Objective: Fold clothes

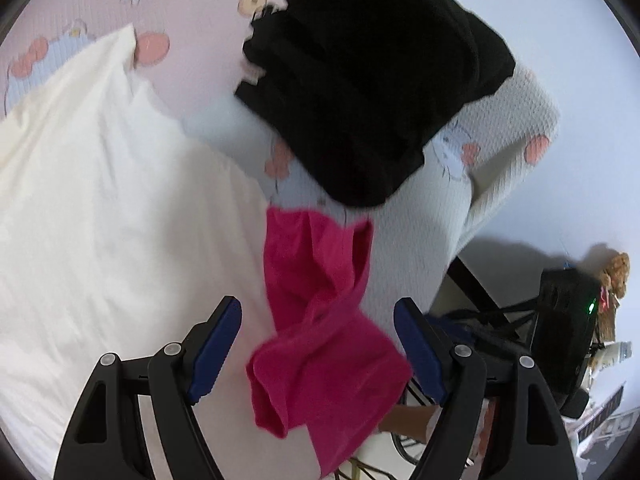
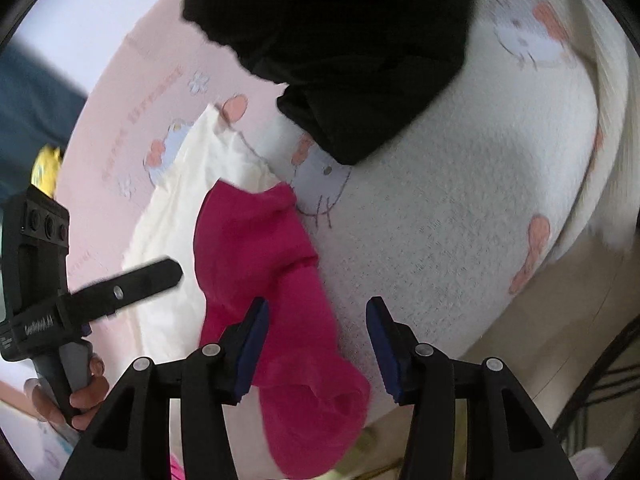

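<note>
A magenta garment (image 1: 316,320) lies crumpled on the bed and hangs over its near edge. My left gripper (image 1: 318,344) hovers open above it, and neither pad touches the cloth. The right gripper (image 2: 318,340) is open too. The magenta garment (image 2: 260,264) runs under its left finger, loose. A black garment (image 1: 360,80) sits bunched farther back, also seen in the right wrist view (image 2: 340,52). A cream garment (image 1: 100,200) spreads out on the left (image 2: 176,208). One finger (image 2: 152,278) of the left gripper and the hand (image 2: 86,392) that holds it show at the left.
The bed has a white waffle blanket (image 1: 420,240) with cartoon cat prints over a pink sheet (image 1: 192,8). Beyond its edge on the right stand a black device (image 1: 568,320) with a green light, cables and a teddy bear (image 1: 618,268). Beige floor (image 2: 540,320) shows below the bed.
</note>
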A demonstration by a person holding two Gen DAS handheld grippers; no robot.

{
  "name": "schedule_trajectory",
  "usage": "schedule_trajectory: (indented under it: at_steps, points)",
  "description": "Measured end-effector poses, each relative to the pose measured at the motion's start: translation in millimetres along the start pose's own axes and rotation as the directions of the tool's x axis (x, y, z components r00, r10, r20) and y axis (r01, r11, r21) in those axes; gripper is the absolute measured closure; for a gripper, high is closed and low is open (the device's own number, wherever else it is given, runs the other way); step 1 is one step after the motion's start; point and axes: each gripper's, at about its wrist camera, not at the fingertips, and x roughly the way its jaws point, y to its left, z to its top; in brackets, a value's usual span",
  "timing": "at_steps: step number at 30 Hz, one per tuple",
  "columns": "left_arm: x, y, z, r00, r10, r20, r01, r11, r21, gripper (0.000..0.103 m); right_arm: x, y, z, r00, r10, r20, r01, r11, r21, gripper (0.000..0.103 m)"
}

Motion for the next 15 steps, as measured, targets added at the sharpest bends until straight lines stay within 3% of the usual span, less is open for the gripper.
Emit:
schedule_trajectory:
  at_steps: [3, 7, 11, 15]
  points:
    - [4, -3, 4, 0.999, 0.027, 0.037, -0.027, 1.000, 0.014, 0.026, 2, 0, 2, 1.000, -0.014, 0.013, 0.014, 1.000, 0.019, 0.053]
    - [19, 0, 0, 0.996, -0.019, 0.089, 0.022, 0.999, -0.031, 0.026, 8, 11, 3, 0.998, -0.067, 0.005, 0.067, 0.998, -0.020, 0.053]
    - [40, 1, -6, 0.994, -0.056, 0.090, 0.061, 0.996, -0.064, 0.026, 27, 24, 2, 0.992, -0.127, -0.020, 0.125, 0.990, -0.067, 0.053]
    - [50, 6, -11, 0.994, -0.054, 0.092, 0.059, 0.997, -0.058, 0.038, 44, 33, 3, 0.991, -0.134, -0.029, 0.132, 0.989, -0.073, 0.053]
